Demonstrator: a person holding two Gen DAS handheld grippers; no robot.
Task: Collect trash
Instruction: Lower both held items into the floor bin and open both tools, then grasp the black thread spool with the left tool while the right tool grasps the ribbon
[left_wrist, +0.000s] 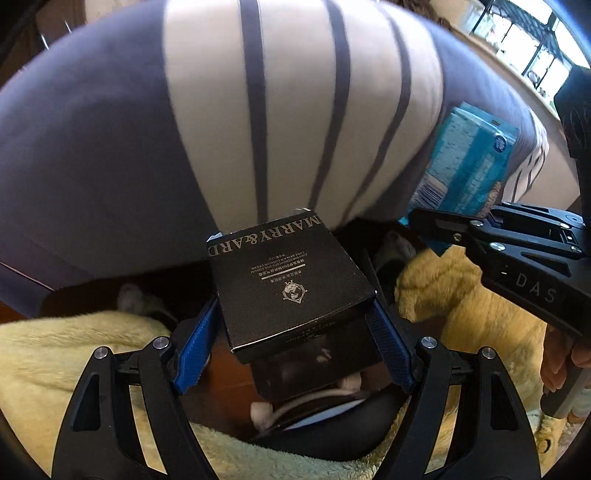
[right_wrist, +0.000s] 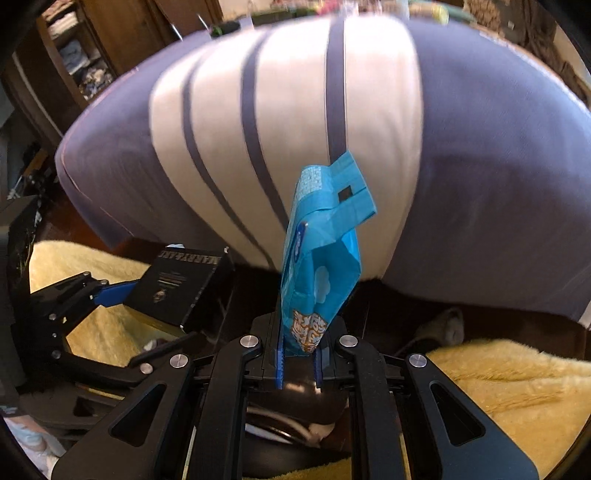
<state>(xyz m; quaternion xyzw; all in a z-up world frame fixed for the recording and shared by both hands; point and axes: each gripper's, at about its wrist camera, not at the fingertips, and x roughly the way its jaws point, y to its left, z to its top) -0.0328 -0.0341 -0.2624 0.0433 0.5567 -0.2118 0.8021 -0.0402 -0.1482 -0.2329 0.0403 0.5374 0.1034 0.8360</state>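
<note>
Left gripper (left_wrist: 295, 325) clamps black box (left_wrist: 288, 280); right gripper (right_wrist: 298, 363) pinches blue snack bag (right_wrist: 321, 254); striped bed edge (right_wrist: 288, 147) just ahead, yellow rug (right_wrist: 498, 387) below.

**Colours in front of my fingers**

My left gripper (left_wrist: 295, 332) is black with bright blue ridged pads (left_wrist: 195, 347). Between them sits a black box (left_wrist: 288, 280) with silver-grey lettering and a small round silver emblem. My right gripper (right_wrist: 298, 354) is black too, with silver screw heads and blue pads, and the packet (right_wrist: 321, 258) in it is sky blue with pale cloud shapes, a yellow-and-white patch low down and a small dark square near the top. The bedcover (left_wrist: 184, 110) is slate purple-grey with a broad white band crossed by narrow grey stripes. The fleece (right_wrist: 498, 376) is pale yellow.
</note>
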